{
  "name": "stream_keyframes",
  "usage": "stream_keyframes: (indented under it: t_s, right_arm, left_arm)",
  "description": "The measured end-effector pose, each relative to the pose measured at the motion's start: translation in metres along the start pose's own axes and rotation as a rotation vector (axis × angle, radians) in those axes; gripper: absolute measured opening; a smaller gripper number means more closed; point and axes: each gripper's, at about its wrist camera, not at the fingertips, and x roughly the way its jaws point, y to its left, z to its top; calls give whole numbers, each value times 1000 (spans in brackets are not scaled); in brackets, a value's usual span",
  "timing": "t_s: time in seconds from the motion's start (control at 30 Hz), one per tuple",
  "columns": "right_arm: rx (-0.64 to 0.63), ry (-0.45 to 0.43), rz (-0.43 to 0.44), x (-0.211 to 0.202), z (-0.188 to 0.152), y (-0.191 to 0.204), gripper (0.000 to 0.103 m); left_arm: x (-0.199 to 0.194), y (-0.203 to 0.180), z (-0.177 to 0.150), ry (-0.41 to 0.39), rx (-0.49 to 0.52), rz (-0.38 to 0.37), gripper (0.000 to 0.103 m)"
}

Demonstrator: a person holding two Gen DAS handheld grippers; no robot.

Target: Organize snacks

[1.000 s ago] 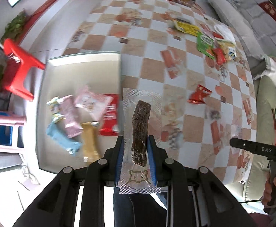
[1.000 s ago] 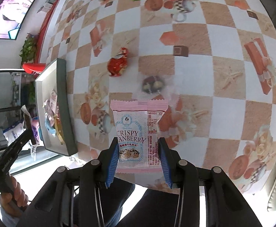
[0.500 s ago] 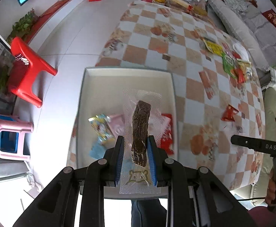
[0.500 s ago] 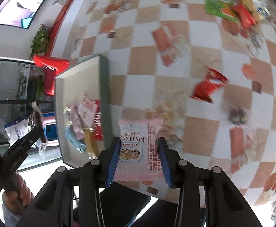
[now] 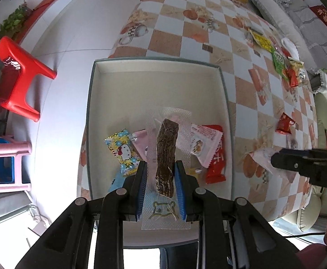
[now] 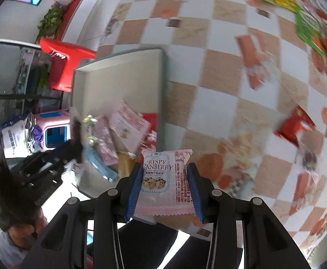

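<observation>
My left gripper is shut on a clear packet with a dark brown jerky stick and holds it above the white tray. The tray holds several snacks, among them a Hello Kitty packet and a red packet. My right gripper is shut on a pink Crispy Cranberry packet near the tray's right edge. The right gripper also shows at the right of the left wrist view.
A checked tablecloth covers the table. Loose snacks lie on it: a red packet, green and yellow packets. A red stool and a pink stool stand on the floor to the left.
Both grippers have moved left toward the tray with their packets. The left gripper now hangs over the tray's snacks; the right gripper has come close to the tray's right edge.
</observation>
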Motion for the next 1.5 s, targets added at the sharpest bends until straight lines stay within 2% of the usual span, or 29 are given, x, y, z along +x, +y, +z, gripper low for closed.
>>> stream_keyframes:
  t_s: [0.2,0.27,0.3,0.33,0.37,0.43,0.47,0.53,0.63,0.87,0.97,1.17,1.5]
  right_arm:
    - [-72,-11,12,11,31,49,42]
    - [-86,-6,12,14,36,58,47]
    - [-86,10,13,17,38,61,67]
    - [-85,22,12,20,39,62,96]
    - [-82,35,5,23,38,61,103]
    - [-76,62,-19,29,35,57,103]
    - [-63,86,-38,34,33,52,103]
    - [-19,125,-80,43,25,38,103]
    - [81,168,-97,52,8,9,103]
    - [221,205,-123,57,-19,-32,103]
    - [200,198,-133,56,-21,-27,103]
    - [124,228,-145,65,-29,-4,103]
    - [126,232,-136,65,-27,-5,103]
  left_arm:
    - [11,12,-1,38,3,-2,27]
    - [14,15,-4,53,9,-1,28]
    - [16,15,-5,59,14,4,29]
    - [18,16,-6,69,21,11,34]
    - [19,16,-8,74,29,17,47]
    - [19,16,-10,72,37,29,67]
    - [17,16,-10,64,41,33,72]
    - [15,17,-10,56,44,36,72]
    - [15,19,-9,55,43,47,73]
    - [16,15,-10,66,53,78,73]
    - [17,10,-13,75,66,92,79]
    - [17,8,-16,97,81,121,79]
    - [3,11,-17,83,63,148,79]
